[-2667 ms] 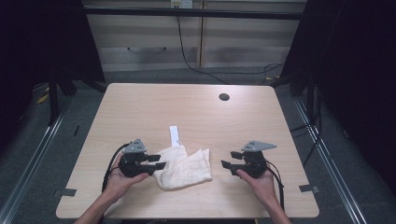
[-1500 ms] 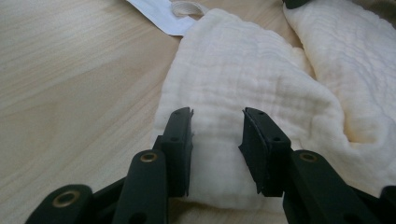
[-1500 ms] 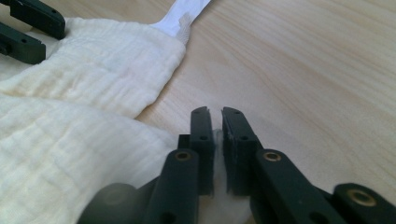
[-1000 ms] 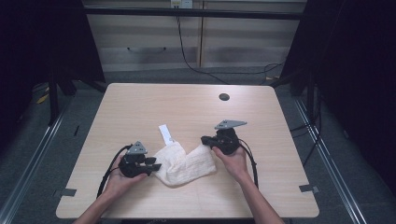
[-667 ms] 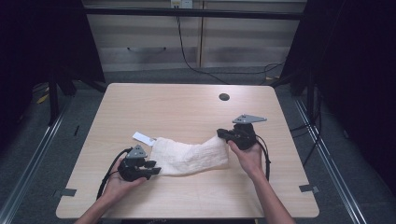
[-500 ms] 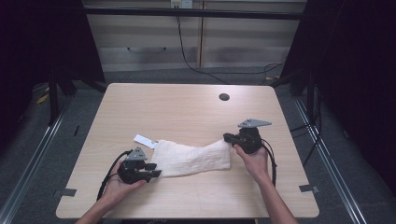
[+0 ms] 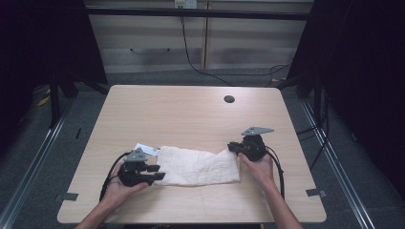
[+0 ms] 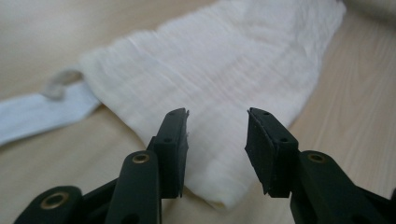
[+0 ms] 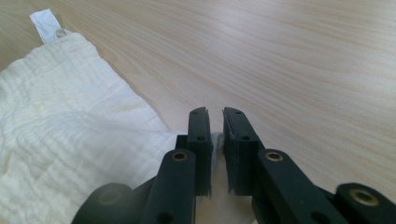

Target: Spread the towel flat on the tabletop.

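Cream cloth [image 7: 198, 166] flat on table [image 7: 191, 114], long axis running claw to claw. Left claw [image 8: 217, 135] jaws just opening, astride near corner, gripping nothing. Right claw [image 9: 215, 135] at opposite end, jaws just opening narrowly, cloth corner between them, grip unclear.

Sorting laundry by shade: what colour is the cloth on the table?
Cream cloth, clearest in the left gripper view.

Nothing here can be read: the small white fabric tag [image 7: 146, 149] sewn to the cream crinkled muslin cloth [image 7: 198, 166] looks blank, and the pale wooden worktop [image 7: 191, 114] bears no lettering.
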The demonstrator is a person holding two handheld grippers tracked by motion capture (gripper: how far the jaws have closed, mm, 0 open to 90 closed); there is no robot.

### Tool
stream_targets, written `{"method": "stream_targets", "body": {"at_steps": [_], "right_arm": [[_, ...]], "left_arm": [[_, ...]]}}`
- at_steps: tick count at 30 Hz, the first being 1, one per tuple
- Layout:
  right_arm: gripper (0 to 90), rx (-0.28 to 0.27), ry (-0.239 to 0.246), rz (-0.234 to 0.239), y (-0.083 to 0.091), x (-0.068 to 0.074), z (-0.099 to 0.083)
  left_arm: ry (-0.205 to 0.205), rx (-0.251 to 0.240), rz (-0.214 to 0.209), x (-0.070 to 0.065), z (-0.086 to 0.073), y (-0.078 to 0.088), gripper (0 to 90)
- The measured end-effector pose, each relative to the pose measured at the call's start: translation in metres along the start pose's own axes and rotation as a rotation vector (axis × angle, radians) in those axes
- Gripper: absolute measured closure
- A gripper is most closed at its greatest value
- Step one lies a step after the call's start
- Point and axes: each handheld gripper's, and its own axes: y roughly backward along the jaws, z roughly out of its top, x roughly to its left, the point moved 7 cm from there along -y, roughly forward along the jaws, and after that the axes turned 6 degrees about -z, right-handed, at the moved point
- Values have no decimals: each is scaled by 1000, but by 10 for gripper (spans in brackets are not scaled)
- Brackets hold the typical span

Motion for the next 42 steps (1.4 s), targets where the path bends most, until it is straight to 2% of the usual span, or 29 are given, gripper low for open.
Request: {"method": "stream_targets", "body": {"at_steps": [1, 3, 5, 6, 8, 9, 11, 12, 13, 15, 17, 19, 24, 26, 29, 30, 32, 34, 36, 38, 39, 42], "right_arm": [[786, -9, -10, -3, 1, -2, 2], [780, -11, -16, -6, 2, -4, 3], [776, -12, -20, -9, 3, -6, 3], [776, -12, -20, -9, 3, -6, 3], [762, -16, -32, -10, 5, -10, 3], [759, -15, -36, -9, 4, -11, 3], [758, -13, -38, -7, 4, -11, 2], [758, -7, -43, -2, 2, -11, 1], [749, 10, -38, 6, -2, -10, -2], [740, 27, -38, 13, -5, -9, -5], [727, 36, -37, 13, -7, -8, -7], [720, 61, -36, 7, -12, -9, -11], [720, 80, -40, -11, -17, -13, -17], [744, 97, -33, -18, -18, -14, -20], [752, 109, -36, -20, -19, -12, -22], [780, 110, -18, -24, -21, -11, -23], [814, 111, -13, -23, -22, -10, -22], [842, 108, -14, -24, -22, -9, -22], [853, 106, -12, -25, -22, -9, -22], [866, 97, -8, -26, -21, -8, -21], [867, 95, -8, -25, -21, -8, -21], [869, 82, -11, -23, -20, -7, -19]], "left_arm": [[15, -25, 15, 9, 7, 3, 582], [25, -33, 43, 21, 13, 4, 582], [53, -35, 55, 32, 17, 2, 582], [53, -35, 55, 32, 17, 2, 582], [73, -55, 71, 44, 22, 0, 585], [79, -41, 82, 50, 25, -5, 585], [74, -50, 95, 54, 28, -8, 585], [81, -39, 94, 57, 30, -10, 585], [77, -33, 112, 62, 33, -15, 585], [96, -31, 108, 68, 34, -21, 584], [105, -28, 117, 70, 34, -25, 580], [121, -25, 109, 72, 30, -33, 572], [105, -5, 113, 71, 28, -35, 549], [101, -2, 124, 73, 28, -35, 538], [122, -8, 136, 77, 26, -38, 529], [128, -16, 146, 78, 27, -40, 505], [118, -3, 162, 79, 27, -43, 498], [113, -11, 164, 79, 27, -44, 502], [105, -9, 166, 80, 27, -45, 536], [98, -9, 175, 80, 28, -45, 660], [65, 5, 159, 79, 27, -45, 722], [57, -8, 154, 78, 28, -42, 838]]}}
